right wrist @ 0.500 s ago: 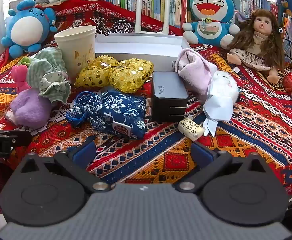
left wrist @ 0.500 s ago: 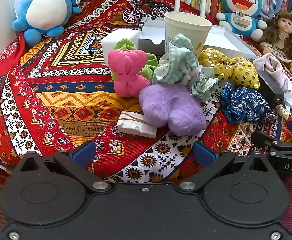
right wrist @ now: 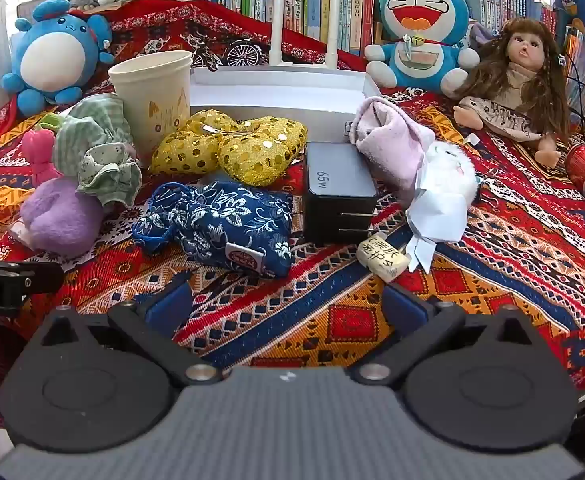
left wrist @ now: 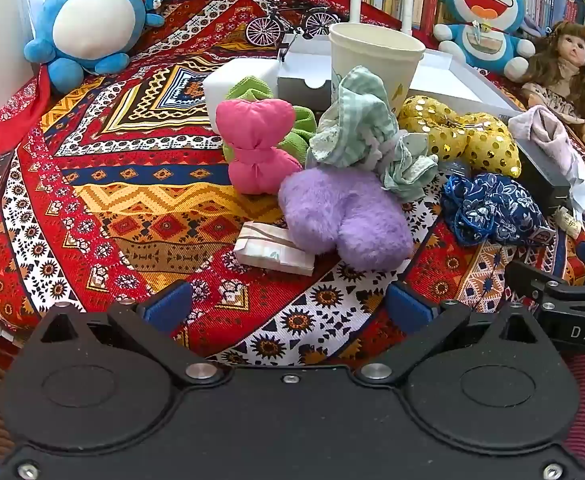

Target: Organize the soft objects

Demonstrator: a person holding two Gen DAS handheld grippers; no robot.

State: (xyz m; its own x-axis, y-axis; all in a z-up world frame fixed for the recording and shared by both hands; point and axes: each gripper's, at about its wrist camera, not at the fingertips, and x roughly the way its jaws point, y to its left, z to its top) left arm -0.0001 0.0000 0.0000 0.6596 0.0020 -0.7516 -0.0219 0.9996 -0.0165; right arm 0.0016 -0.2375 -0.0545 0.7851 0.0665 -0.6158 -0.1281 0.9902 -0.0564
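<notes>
Down low, my left gripper (left wrist: 288, 304) has its jaws spread wide with nothing between them, and my right gripper (right wrist: 288, 304) is just as wide and empty over the patterned cloth (right wrist: 372, 292). Just ahead of the left lies a purple fluffy piece (left wrist: 344, 220); ahead of the right, a blue floral pouch (right wrist: 220, 224). Behind them sit a gold sequinned bow (right wrist: 232, 144), then a paper cup (right wrist: 152, 92), then a white box (right wrist: 276, 96).

A patterned red cloth (left wrist: 140, 184) covers the worktop. Ahead of the left claw (left wrist: 288, 304) lie a purple plush (left wrist: 344, 216) and a pink bow (left wrist: 258, 148). A blue pouch (right wrist: 220, 224) lies ahead of the right claw (right wrist: 288, 304).
</notes>
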